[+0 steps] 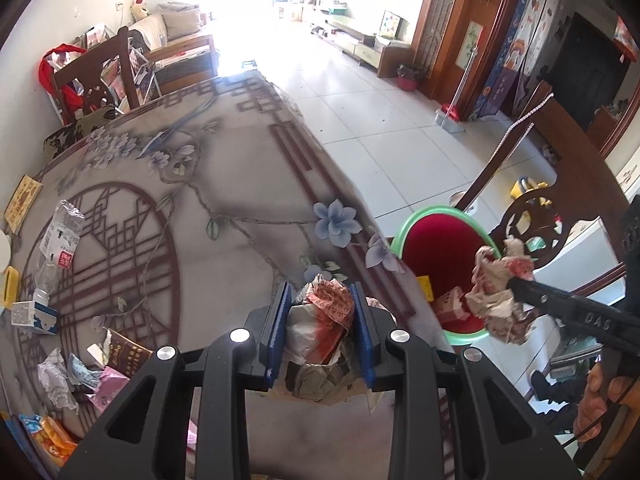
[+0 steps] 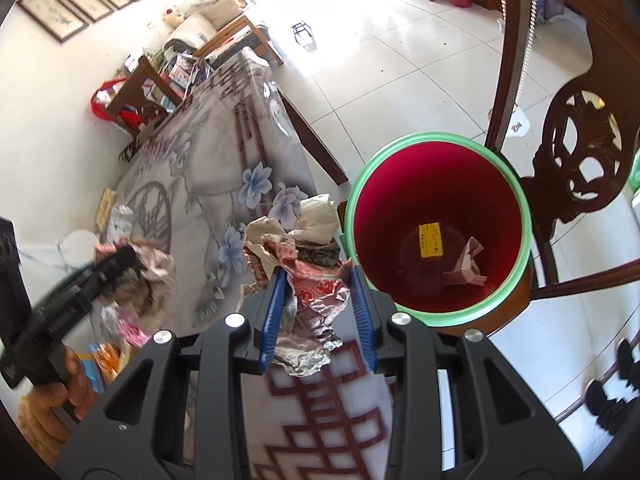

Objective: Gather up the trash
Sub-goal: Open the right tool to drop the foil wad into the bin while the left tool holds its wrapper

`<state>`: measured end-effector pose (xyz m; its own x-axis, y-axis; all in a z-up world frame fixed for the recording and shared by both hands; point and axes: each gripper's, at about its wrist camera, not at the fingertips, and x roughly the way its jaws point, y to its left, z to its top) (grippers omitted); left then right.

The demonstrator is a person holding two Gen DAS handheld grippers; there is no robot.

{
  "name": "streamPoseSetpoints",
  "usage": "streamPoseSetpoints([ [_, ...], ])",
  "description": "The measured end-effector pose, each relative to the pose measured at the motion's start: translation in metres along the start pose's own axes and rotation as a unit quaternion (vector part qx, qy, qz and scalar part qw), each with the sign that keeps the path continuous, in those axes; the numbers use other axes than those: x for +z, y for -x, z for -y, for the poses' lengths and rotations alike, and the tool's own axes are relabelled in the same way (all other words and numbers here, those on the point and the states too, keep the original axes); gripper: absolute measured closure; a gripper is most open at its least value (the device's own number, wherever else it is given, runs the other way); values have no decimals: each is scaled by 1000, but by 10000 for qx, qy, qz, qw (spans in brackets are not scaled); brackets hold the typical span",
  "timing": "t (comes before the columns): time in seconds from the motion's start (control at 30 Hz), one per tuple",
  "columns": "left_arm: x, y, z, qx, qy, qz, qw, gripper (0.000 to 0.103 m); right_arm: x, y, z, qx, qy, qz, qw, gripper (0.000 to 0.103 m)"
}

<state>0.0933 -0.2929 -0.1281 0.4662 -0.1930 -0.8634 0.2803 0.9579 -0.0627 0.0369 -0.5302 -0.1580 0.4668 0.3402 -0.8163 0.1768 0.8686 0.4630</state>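
1. Landmark: the trash bin (image 2: 438, 224), green rim, red inside, standing on the floor just off the table's corner. A yellow box (image 2: 430, 240) and a crumpled wrapper (image 2: 464, 266) already lie at its bottom.

2. Right gripper (image 2: 316, 300): jaws clamped narrow on a crumpled paper wad (image 2: 308, 268), red-printed. The wad sits just beside the bin's rim, on the table side, not over the opening. Risk: let go here and it lands on the table (image 2: 208, 184) edge or the floor.

3. The wad is bulky and flares well past the fingertips. Risk: a loose flap catches the rim and tips the load outside the bin.

4. Left gripper (image 1: 320, 328): jaws closed tight on a second paper wad (image 1: 320, 320), over the tablecloth, near the bin but further from it than the right load. Loose folds hang below the pads; a piece could shed before reaching the bin.

5. Both loads head for one opening. Risk: grippers collide above the bin if they go together; one at a time looks safer.

6. A wooden chair (image 2: 576, 152) stands right against the bin's far side. Overshoot could knock it or nudge the bin.

7. Still on the table, well apart from the bin: a flattened plastic bottle (image 1: 60, 240), a small carton (image 1: 34, 316), assorted wrappers (image 1: 80, 372). Much left.
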Motion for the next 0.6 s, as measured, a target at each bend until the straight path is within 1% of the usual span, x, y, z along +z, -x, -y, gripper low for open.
streamPoseSetpoints([
  [0.03,2,-1,-1,83,-41,-22,10000,75,1,0,0,32,-68,28,10000,70],
  [0.1,6,-3,-3,104,-35,-47,9999,75,2,0,-5,83,-115,80,9999,70],
  [0.2,10,-3,-4,-79,92,-23,9999,75,0,-2,-15,74,0,80,9999,70],
  [0.27,9,1,-2,-205,130,85,9997,75,-3,-3,-21,95,90,63,9999,70],
  [0.33,5,6,1,-281,107,209,9993,75,-3,-2,-21,15,131,66,9999,70],
  [0.43,-3,10,2,-326,82,273,9991,75,0,-1,-11,-89,32,104,9999,70],
  [0.6,-12,10,-5,-288,134,229,9992,75,13,9,21,-516,-160,250,9982,70],
])
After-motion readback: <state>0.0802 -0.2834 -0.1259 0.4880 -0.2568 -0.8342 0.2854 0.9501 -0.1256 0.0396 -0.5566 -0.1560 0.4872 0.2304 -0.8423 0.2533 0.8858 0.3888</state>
